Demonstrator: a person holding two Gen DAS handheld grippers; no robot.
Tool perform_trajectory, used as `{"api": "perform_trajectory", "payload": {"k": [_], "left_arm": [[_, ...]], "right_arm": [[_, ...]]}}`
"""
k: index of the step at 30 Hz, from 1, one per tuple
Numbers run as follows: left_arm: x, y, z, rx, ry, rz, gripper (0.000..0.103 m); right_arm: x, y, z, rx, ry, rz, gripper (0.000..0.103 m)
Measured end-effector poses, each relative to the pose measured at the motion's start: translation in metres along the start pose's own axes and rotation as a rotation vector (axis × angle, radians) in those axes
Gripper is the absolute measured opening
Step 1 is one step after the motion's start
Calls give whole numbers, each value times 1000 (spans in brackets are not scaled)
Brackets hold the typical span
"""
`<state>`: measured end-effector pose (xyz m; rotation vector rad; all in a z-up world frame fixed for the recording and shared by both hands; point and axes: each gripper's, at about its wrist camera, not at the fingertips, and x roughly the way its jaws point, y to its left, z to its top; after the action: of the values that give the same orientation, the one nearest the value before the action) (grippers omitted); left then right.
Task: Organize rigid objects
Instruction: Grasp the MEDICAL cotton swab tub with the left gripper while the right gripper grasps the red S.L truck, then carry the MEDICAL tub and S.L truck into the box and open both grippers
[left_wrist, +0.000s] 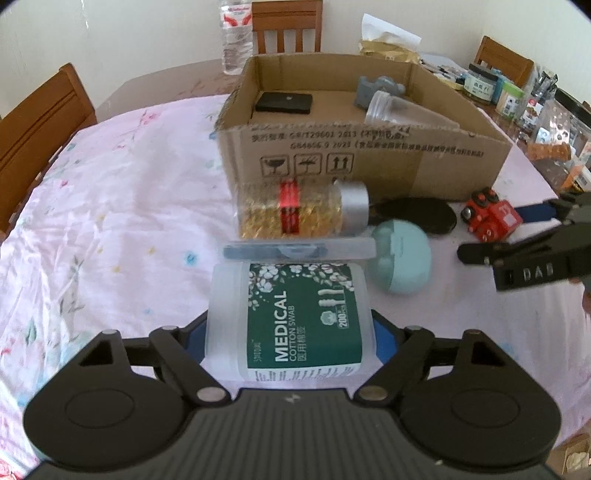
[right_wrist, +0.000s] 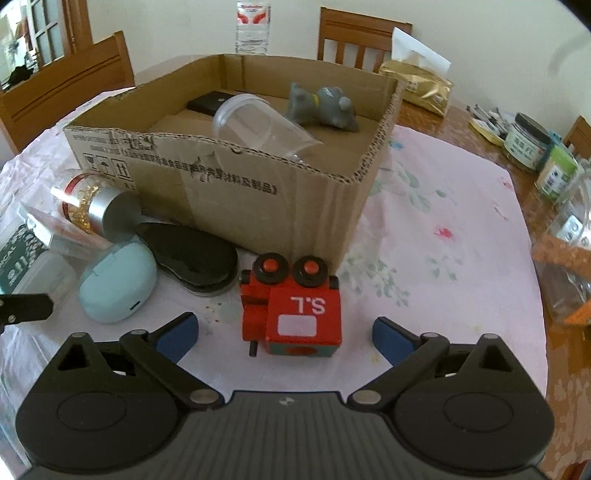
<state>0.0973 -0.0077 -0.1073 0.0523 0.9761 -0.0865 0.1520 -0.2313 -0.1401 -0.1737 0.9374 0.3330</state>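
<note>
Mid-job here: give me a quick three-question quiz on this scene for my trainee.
1. True or false: the clear cup lies inside the cardboard box.
2. What sits between the left gripper's fingers? A) cotton swab box B) teal case C) glass jar
3. Fill in: the toy train between the right gripper's open pads is coloured ____.
Key: 1 true; 2 A; 3 red.

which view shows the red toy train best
The right wrist view: the red toy train sits centred and close, lying between the open right tool tips, its wheels and white lettering clear. The left wrist view shows it only small and blurred at the right, beside the cardboard box.
</note>
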Motion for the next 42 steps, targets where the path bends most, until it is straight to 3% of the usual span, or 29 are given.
{"api": "perform_trajectory", "payload": {"k": [3, 5, 8, 15, 22, 42], "left_arm": [[-5, 5, -8, -5, 9, -2, 83], [-6, 6, -12, -1, 7, -2, 83], [-4, 7, -15, -13, 14, -3, 84], [2, 8, -17, -20, 0, 4, 84], [5, 9, -18, -39, 9, 11, 85], [-4, 1, -6, -49, -10, 47, 84]], "right_arm": [[-3, 3, 2, -3, -6, -1, 86], [-6, 6, 4, -11, -11, -13, 71], [-7, 10, 6, -26, -20, -40, 57], [-17, 9, -3, -7, -4, -60, 57], [-24, 1, -17, 58, -5, -23, 58], [-21, 5, -12, 60, -10, -42, 59]]}}
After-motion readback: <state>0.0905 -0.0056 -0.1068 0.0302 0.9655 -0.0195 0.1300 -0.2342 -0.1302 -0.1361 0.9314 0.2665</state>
